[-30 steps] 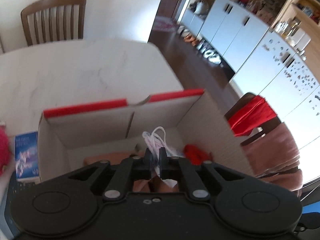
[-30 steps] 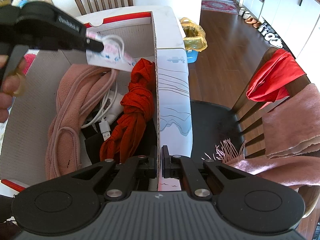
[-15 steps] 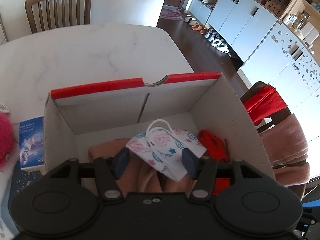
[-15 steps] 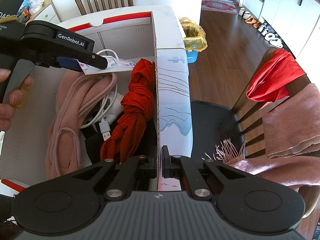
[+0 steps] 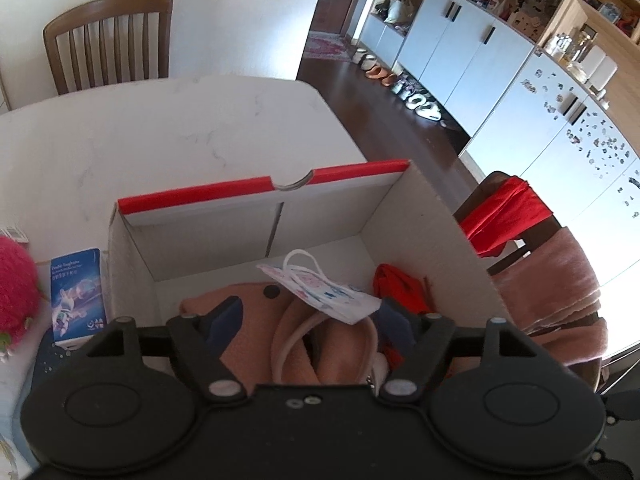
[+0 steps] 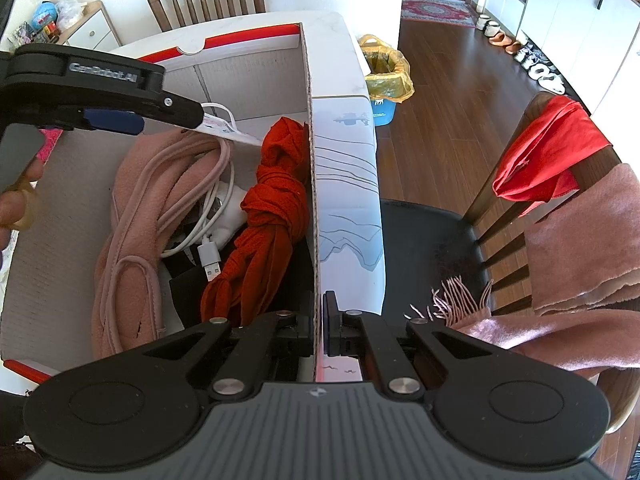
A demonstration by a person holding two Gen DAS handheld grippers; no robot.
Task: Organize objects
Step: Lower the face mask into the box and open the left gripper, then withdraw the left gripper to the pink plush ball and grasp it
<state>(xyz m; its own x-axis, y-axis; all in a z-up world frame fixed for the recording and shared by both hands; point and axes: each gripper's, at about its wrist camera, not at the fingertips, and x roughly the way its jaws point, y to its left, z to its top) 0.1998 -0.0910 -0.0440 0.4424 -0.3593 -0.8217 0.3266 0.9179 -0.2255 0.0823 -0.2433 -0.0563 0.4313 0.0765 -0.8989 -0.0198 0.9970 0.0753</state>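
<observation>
Dark wood floor [image 6: 448, 128], white cabinets [image 5: 460, 52], wooden chair [image 5: 108, 40] against white wall, patterned rug [image 6: 436, 10].

- Box [image 5: 440, 216] sits on table [image 5: 160, 140], near the table's right edge.
- In box: mask [image 5: 324, 292] on top of the bag [image 6: 132, 208], toward the far wall.
- Scarf [image 6: 272, 216] in box, right of bag, against the right wall.
- Cable [image 6: 208, 216] lies btwn bag & scarf.
- Carton [image 5: 78, 292] just left of box, on table.
- Chair [image 5: 108, 44] behind table, far side.
- 2nd chair [image 6: 432, 248] right of box, w/ cloths [image 6: 552, 156] on its back.
- Bin [image 6: 386, 76] on floor, beyond table's right side.
</observation>
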